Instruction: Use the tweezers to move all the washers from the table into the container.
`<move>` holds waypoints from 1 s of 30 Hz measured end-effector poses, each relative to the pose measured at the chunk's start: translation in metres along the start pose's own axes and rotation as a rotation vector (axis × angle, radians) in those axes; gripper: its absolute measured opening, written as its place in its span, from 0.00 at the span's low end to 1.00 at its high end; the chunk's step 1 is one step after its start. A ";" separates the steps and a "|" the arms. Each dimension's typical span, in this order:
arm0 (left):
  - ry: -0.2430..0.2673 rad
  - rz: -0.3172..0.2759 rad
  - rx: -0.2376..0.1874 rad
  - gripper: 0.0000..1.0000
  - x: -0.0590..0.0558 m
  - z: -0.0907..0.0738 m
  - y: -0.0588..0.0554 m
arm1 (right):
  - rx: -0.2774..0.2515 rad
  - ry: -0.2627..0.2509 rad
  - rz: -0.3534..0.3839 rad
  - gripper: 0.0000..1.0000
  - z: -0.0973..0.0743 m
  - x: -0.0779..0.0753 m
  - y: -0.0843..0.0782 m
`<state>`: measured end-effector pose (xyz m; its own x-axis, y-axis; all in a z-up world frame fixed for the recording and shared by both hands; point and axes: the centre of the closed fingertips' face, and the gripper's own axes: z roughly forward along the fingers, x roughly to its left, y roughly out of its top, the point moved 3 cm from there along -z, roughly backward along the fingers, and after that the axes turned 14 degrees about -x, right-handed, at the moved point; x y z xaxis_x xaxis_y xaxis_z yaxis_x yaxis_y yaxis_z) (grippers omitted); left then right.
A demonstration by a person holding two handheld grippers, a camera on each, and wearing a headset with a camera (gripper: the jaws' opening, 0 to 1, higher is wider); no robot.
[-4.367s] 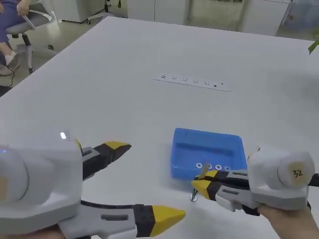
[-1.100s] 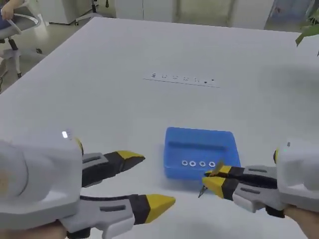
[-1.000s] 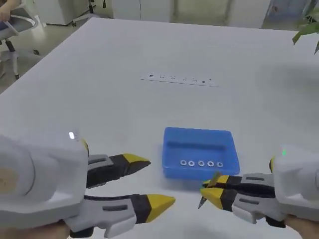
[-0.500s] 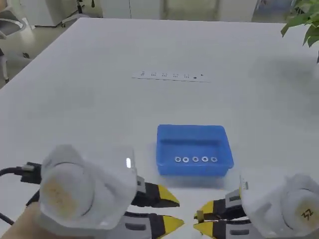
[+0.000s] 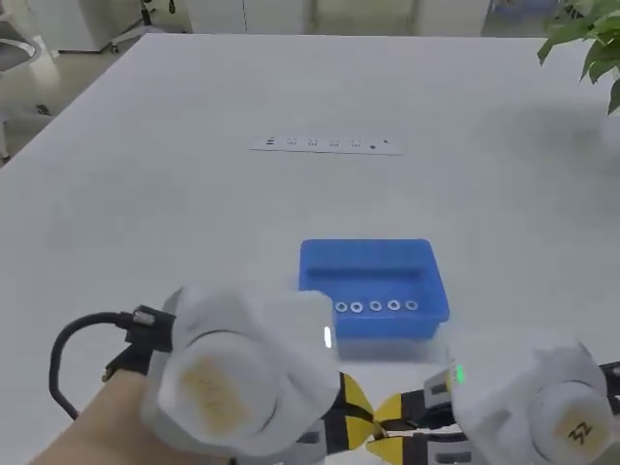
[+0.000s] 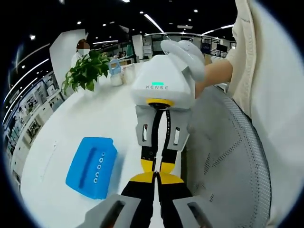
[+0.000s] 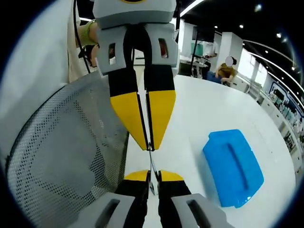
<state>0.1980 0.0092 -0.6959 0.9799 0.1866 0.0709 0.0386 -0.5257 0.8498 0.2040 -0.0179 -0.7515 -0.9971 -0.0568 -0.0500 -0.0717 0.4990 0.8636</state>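
Head view: a black cable (image 5: 73,339) loops at far left and runs to the white body of the left gripper (image 5: 358,426), low in the picture. Its yellow tips point right and come nose to nose with the yellow tips of the right gripper (image 5: 386,431). The right gripper's white body sits at bottom right with a green light lit. Both are over the white table (image 5: 194,194). Just past the tips is the blue container (image 5: 368,266), rectangular, open on top. Five washers (image 5: 376,306) lie in a straight row on its floor, toward the near wall. Well beyond it, a flat white strip (image 5: 325,144) with small dark marks lies on the tabletop. A green plant (image 5: 581,39) is in the top right corner.

Left gripper view: the container is at left, with the washer row inside. The view's own jaws rise at bottom centre, pressed together, with nothing seen between them. The right gripper faces straight in, its tips almost touching the left's. A grey mesh surface (image 6: 228,156) is at right, with a cream sleeve (image 6: 270,71) above it.

Right gripper view: mesh at left. The left gripper comes down from the top, jaws together. The view's own jaws at bottom are clamped on the tweezers (image 7: 151,164), a thin metal sliver standing up from between them toward the left gripper's tips. Whether the sliver touches those tips cannot be told. The container is at right, apart from both grippers.
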 end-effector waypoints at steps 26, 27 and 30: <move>0.001 -0.087 0.230 0.00 0.019 -0.005 -0.082 | -0.091 -0.379 0.298 0.19 -0.065 -0.024 -0.028; 0.001 -0.086 0.237 0.00 0.021 -0.002 -0.084 | -0.102 -0.398 0.309 0.19 -0.068 -0.026 -0.028; -0.013 -0.079 0.253 0.00 0.024 0.003 -0.087 | -0.131 -0.467 0.339 0.19 -0.080 -0.032 -0.029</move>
<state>0.2184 0.0565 -0.7699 0.9742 0.2256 0.0011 0.1615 -0.7010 0.6947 0.2402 -0.0998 -0.7351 -0.8710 0.4887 0.0500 0.2272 0.3105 0.9230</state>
